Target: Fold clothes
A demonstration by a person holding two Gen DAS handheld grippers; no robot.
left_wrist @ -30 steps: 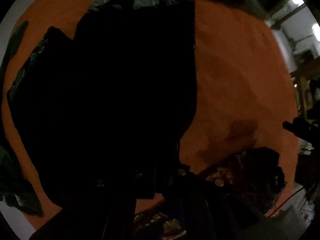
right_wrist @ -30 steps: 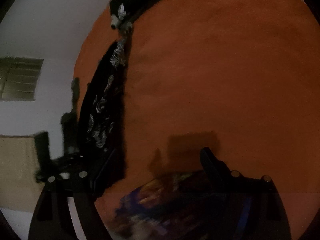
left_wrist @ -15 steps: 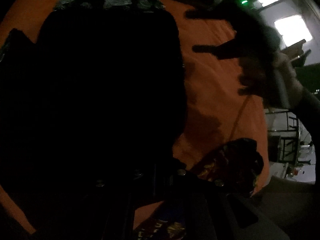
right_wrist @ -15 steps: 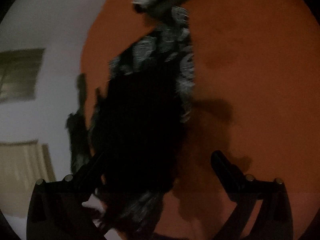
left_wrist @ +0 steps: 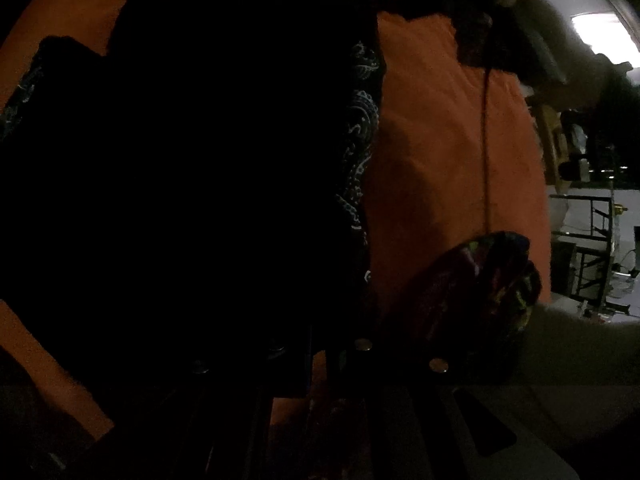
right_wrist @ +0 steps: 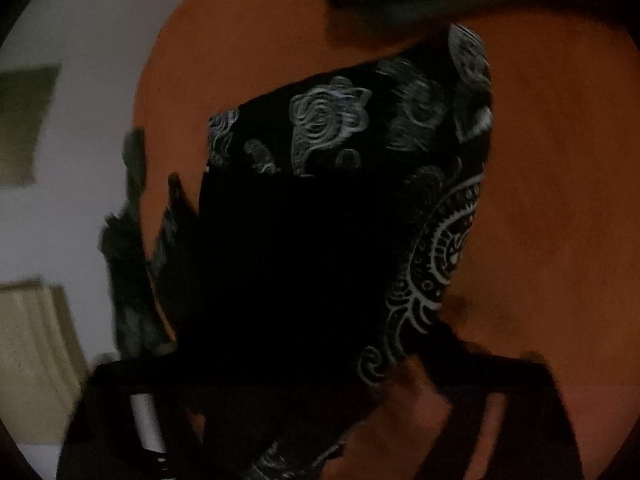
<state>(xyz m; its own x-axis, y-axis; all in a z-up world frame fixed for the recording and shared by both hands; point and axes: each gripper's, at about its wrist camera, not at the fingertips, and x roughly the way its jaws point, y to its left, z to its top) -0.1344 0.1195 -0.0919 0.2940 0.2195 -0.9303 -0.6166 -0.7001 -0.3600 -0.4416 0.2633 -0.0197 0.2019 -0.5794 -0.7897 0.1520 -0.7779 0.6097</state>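
A black garment (left_wrist: 180, 180) with a pale paisley print fills most of the left wrist view, spread over an orange cloth surface (left_wrist: 440, 140). My left gripper (left_wrist: 316, 360) is at the bottom with its fingers close together, shut on the garment's near edge. In the right wrist view the same black garment (right_wrist: 340, 220) shows white paisley swirls and lies between the wide-apart fingers of my right gripper (right_wrist: 304, 392), which stands open. The picture is dark and blurred, so whether the fingertips touch the cloth is hidden.
A bunched multi-coloured garment (left_wrist: 488, 292) lies on the orange surface near its right edge. A thin dark cord (left_wrist: 486, 140) hangs in front of a blurred hand and dark shape (left_wrist: 500, 28) at top right. A white wall (right_wrist: 72, 140) stands beyond the orange surface (right_wrist: 560, 160).
My right gripper has moved in over the black garment, which now fills the space between its fingers. The left gripper still holds the garment, and its view has swung slightly.
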